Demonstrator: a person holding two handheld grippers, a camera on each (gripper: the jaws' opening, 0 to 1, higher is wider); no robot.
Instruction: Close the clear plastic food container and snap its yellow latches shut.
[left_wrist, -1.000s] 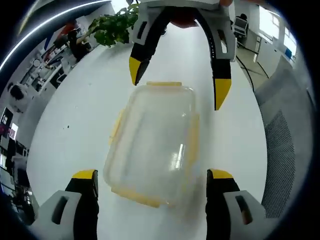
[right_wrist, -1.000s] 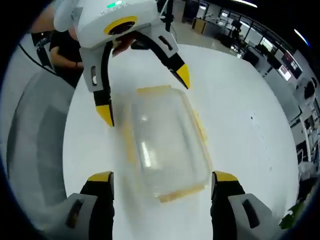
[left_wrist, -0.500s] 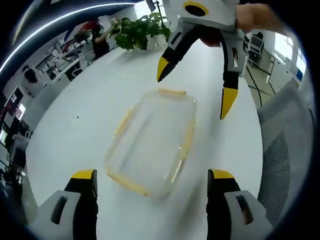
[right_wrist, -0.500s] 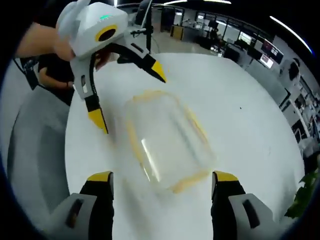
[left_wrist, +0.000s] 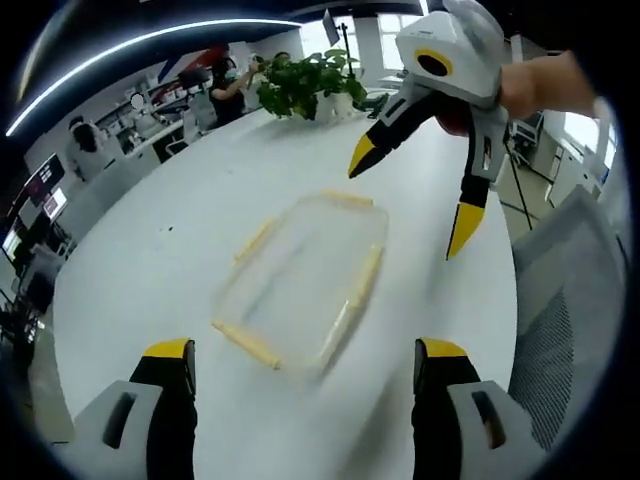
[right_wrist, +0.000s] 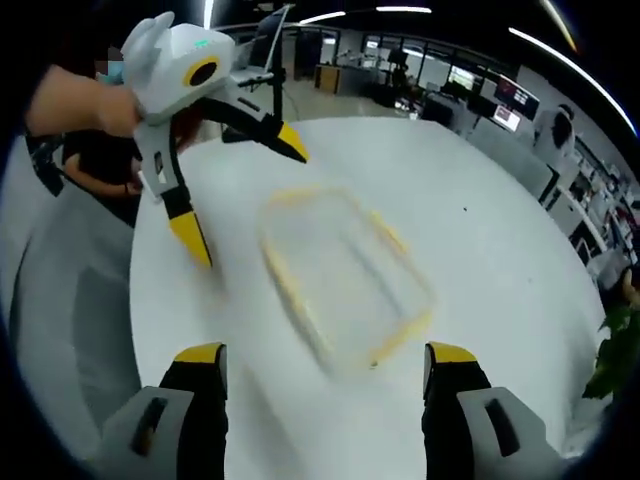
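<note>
Both tools have drawn back from the clear rectangular plastic food container with yellow latches (left_wrist: 305, 280) since the earlier frames, where they stood close around its ends; the container now lies alone and blurred on the white round worktop (left_wrist: 170, 250), touched by neither tool.

In the left gripper view, the left tool (left_wrist: 305, 365) shows its grey jaws with yellow tips at the bottom, set wide apart with nothing between them; just beyond lies the container, one short end toward the camera, yellow latches (left_wrist: 245, 343) showing along its edges; whether they are snapped shut cannot be told through the blur. Past the far end, the right tool (left_wrist: 410, 205) hangs above the worktop, held by a hand (left_wrist: 550, 85), its yellow-tipped jaws spread apart and holding nothing. Farther back stands a green leafy potted plant (left_wrist: 310, 85) at the worktop's far edge; beyond it is an office with people.

In the right gripper view, the right tool (right_wrist: 325, 365) has its jaws wide apart; the container (right_wrist: 345, 275) lies ahead; beyond, the left tool (right_wrist: 240, 195) hovers with jaws spread and nothing held, gripped by a hand (right_wrist: 75, 100).
</note>
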